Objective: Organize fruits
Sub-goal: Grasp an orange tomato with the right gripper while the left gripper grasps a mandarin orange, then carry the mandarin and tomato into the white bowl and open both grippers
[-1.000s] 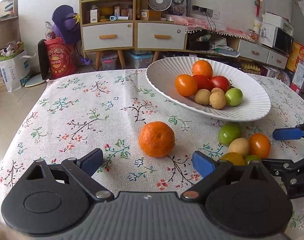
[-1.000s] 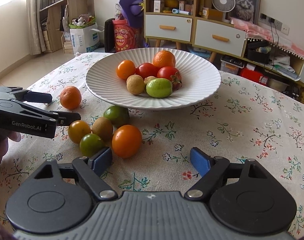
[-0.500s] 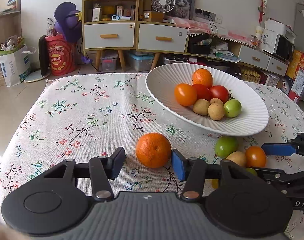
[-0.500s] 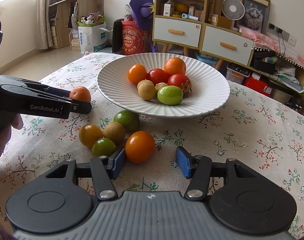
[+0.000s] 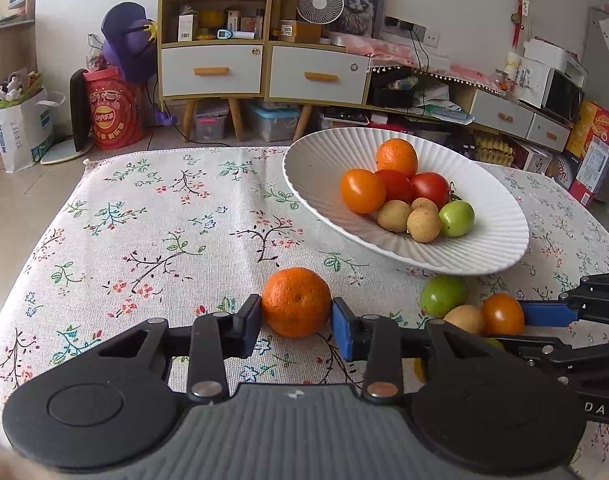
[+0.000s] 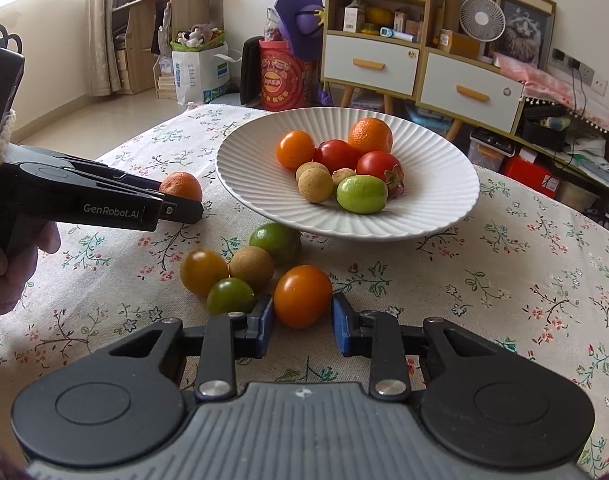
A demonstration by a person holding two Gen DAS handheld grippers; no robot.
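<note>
**Inspector:** Left gripper (image 5: 296, 314) first. Its jaws have just been closing and now sit against both sides of the mandarin (image 5: 296, 302), which rests on the tablecloth (image 5: 144, 220). Pads touch the peel left and right; I record it as clamped on the fruit.

**Clerk:** And the right gripper (image 6: 302, 318)?

**Inspector:** Same finding. Its jaws have just been closing too, and the blue pads now stand at either side of the orange tomato (image 6: 302, 296), clamped on it. That fruit sits on the cloth, nearest the camera in a small cluster.

**Clerk:** What else is in the cluster?

**Inspector:** A lime (image 6: 275, 242) just under the plate's near rim, a brown longan (image 6: 251, 268) beside it, a yellow-green tomato (image 6: 203, 272) to the left, and a small green tomato (image 6: 230, 296) just beside the left pad. They touch or nearly touch one another.

**Clerk:** The plate?

**Inspector:** White ribbed plate (image 6: 436, 200), on the cloth beyond the cluster. It holds a second mandarin (image 6: 370, 135), an orange tomato, two red ones, three longans and a green fruit, all bunched at the centre.

**Clerk:** Where do the grippers stand relative to each other?

**Inspector:** Side by side, near one another. From the right camera the left tool comes in from the left edge, a hand (image 6: 14, 264) around its grip, tips at the loose mandarin, which lies left of the plate.
</note>
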